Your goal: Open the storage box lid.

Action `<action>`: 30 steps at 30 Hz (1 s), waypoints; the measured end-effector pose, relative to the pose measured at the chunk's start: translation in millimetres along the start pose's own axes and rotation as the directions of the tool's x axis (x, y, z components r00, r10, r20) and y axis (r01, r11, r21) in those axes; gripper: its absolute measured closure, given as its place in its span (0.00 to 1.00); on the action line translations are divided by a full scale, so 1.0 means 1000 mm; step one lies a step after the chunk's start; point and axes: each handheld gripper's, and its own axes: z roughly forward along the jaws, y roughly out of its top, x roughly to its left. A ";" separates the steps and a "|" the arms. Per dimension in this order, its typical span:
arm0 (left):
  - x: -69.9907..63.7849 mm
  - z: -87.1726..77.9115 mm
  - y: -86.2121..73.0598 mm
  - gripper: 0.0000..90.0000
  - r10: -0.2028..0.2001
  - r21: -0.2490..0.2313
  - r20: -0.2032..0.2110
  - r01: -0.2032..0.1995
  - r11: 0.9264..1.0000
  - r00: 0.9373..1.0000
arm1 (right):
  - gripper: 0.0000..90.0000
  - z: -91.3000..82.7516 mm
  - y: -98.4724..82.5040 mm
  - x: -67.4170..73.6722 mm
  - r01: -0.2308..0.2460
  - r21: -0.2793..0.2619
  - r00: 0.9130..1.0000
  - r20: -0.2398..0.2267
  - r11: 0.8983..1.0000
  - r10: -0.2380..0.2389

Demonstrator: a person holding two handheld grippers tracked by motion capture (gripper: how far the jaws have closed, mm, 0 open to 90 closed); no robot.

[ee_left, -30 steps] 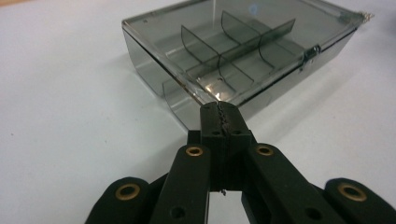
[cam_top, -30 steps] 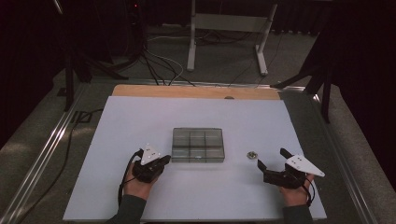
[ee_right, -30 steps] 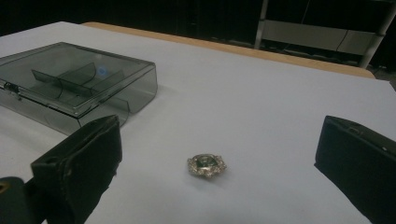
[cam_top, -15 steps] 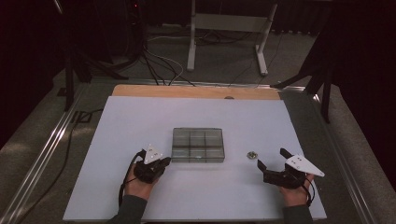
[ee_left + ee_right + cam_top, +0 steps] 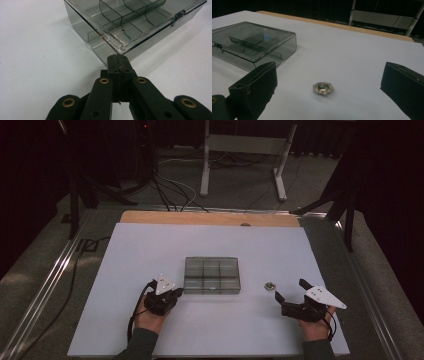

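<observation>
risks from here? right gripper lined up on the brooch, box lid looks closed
1. The brooch is small and lies flat on the white table; the open right gripper could skid it away instead of pinching it.
2. The clear box has its lid down and latched, so the brooch has nowhere to go yet.
3. The shut left gripper sits at the box corner and could shove the box.

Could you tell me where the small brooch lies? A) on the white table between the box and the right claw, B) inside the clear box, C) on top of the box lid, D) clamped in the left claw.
A: the brooch lies on the bare table, apart from the box, ahead of the open right claw.
</observation>
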 end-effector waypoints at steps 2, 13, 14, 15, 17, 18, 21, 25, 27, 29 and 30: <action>0.000 0.000 0.000 1.00 0.001 -0.003 -0.001 -0.001 1.000 1.000 | 0.01 0.000 0.000 0.000 -0.001 0.001 1.000 0.000 1.000 0.001; 0.000 0.000 0.001 1.00 -0.006 -0.014 0.001 0.006 1.000 1.000 | 0.01 0.001 0.000 0.000 0.000 0.002 1.000 -0.001 1.000 0.000; 0.000 0.000 0.001 1.00 -0.007 -0.016 0.001 0.007 1.000 1.000 | 0.01 0.001 0.000 0.000 0.000 0.002 1.000 -0.001 1.000 0.000; 0.000 0.000 0.001 1.00 -0.010 -0.016 0.001 0.010 1.000 1.000 | 0.01 0.001 0.000 0.000 0.000 0.001 1.000 -0.001 1.000 0.000; 0.000 0.000 0.001 1.00 -0.012 -0.018 0.001 0.012 1.000 1.000 | 0.01 0.001 0.000 0.000 0.000 0.001 1.000 -0.001 1.000 0.000; 0.000 0.000 0.001 1.00 -0.013 -0.018 0.002 0.013 1.000 1.000 | 0.01 0.001 0.000 0.000 0.000 0.001 1.000 -0.001 1.000 0.000; 0.000 0.000 0.001 1.00 -0.013 -0.019 -0.001 0.013 1.000 1.000 | 0.01 0.001 0.000 0.000 0.000 0.002 1.000 -0.001 1.000 0.000; 0.000 0.000 0.001 1.00 -0.015 -0.023 -0.001 0.015 1.000 1.000 | 0.01 0.001 0.000 0.000 0.000 0.001 1.000 -0.001 1.000 0.000; 0.000 -0.001 0.003 1.00 -0.020 -0.036 -0.002 0.020 0.999 1.000 | 0.01 0.001 0.000 0.000 0.000 0.001 1.000 -0.001 1.000 0.000; -0.001 -0.002 0.003 1.00 -0.018 -0.037 -0.003 0.018 0.999 1.000 | 0.01 0.001 0.000 0.000 0.001 0.001 1.000 -0.001 1.000 -0.001; -0.001 -0.001 0.003 1.00 -0.017 -0.036 -0.003 0.017 0.999 1.000 | 0.01 0.001 0.000 0.000 0.001 0.001 1.000 -0.001 1.000 -0.001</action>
